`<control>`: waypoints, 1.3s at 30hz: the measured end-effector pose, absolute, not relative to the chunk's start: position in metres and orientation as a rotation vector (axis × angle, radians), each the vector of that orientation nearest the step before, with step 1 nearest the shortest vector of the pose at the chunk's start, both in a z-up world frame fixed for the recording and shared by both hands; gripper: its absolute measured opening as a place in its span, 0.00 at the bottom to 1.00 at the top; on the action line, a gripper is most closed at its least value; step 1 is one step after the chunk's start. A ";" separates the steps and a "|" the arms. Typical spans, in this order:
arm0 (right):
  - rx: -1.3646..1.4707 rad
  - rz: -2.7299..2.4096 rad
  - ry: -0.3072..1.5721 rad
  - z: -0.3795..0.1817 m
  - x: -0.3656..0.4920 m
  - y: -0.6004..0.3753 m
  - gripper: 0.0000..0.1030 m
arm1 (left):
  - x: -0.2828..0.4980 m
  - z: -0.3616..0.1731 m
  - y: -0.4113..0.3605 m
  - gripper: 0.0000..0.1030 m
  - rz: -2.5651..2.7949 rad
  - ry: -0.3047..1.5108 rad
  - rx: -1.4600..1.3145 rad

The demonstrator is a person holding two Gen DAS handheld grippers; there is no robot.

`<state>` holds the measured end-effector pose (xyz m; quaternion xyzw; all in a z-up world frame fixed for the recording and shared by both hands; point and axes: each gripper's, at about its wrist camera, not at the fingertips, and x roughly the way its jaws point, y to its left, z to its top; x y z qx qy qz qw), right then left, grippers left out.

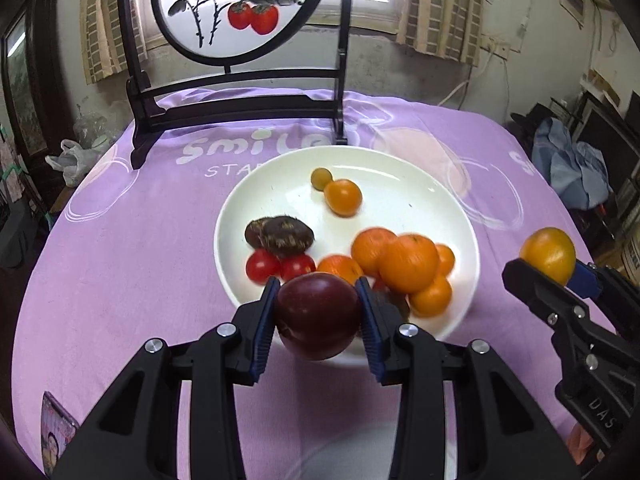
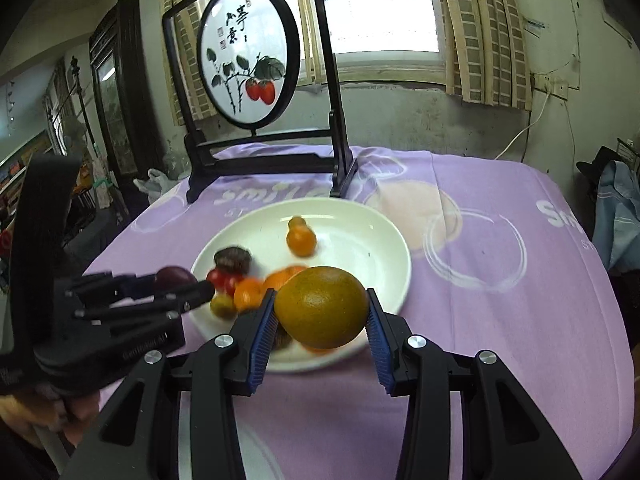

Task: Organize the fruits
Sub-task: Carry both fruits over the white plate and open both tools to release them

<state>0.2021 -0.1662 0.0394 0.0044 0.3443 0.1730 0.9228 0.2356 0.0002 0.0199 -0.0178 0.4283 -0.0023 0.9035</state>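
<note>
My left gripper [image 1: 318, 312] is shut on a dark red plum [image 1: 318, 318] and holds it above the near rim of a white plate [image 1: 288, 172]. My right gripper [image 2: 322, 314] is shut on a yellow-green orange [image 2: 322, 306], held above the plate's near edge [image 2: 380, 232]. The plate holds several oranges [image 1: 408, 268], two red cherry tomatoes [image 1: 263, 266], two dark brown fruits [image 1: 286, 232] and small yellow-orange fruits [image 1: 343, 197]. The right gripper with its orange [image 1: 548, 254] shows at the right of the left wrist view. The left gripper with the plum [image 2: 174, 276] shows at the left of the right wrist view.
A purple cloth [image 1: 140, 240] covers the round table. A dark wooden stand with a round painted screen [image 1: 236, 8] stands at the table's far side behind the plate. A small printed card [image 1: 56, 428] lies at the near left edge.
</note>
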 end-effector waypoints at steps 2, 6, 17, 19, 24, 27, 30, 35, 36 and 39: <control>0.019 0.342 0.712 0.037 0.217 -0.163 0.42 | 0.247 0.017 0.003 0.36 0.001 0.888 -0.050; 0.054 0.319 0.739 0.026 0.241 -0.162 0.42 | 0.265 0.009 0.005 0.36 0.020 0.896 -0.053; 0.113 0.270 0.832 -0.011 0.279 -0.163 0.43 | 0.285 -0.012 -0.004 0.37 0.022 0.875 -0.034; 0.115 0.273 0.834 -0.012 0.282 -0.161 0.43 | 0.287 -0.013 -0.006 0.37 0.018 0.869 -0.036; 0.109 0.266 0.842 -0.011 0.287 -0.155 0.45 | 0.292 -0.016 -0.004 0.46 0.037 0.870 -0.055; 0.130 0.260 0.826 -0.008 0.285 -0.161 0.54 | 0.289 -0.011 0.006 0.66 0.076 0.850 -0.088; 0.136 0.266 0.812 -0.003 0.279 -0.166 0.55 | 0.284 -0.004 0.007 0.68 0.076 0.831 -0.076; 0.145 0.279 0.793 0.006 0.263 -0.171 0.57 | 0.270 0.009 0.005 0.73 0.061 0.810 -0.073; 0.145 0.281 0.790 0.007 0.260 -0.172 0.58 | 0.267 0.010 0.005 0.74 0.061 0.806 -0.072; 0.146 0.282 0.778 0.013 0.245 -0.175 0.64 | 0.256 0.016 0.002 0.77 0.048 0.790 -0.061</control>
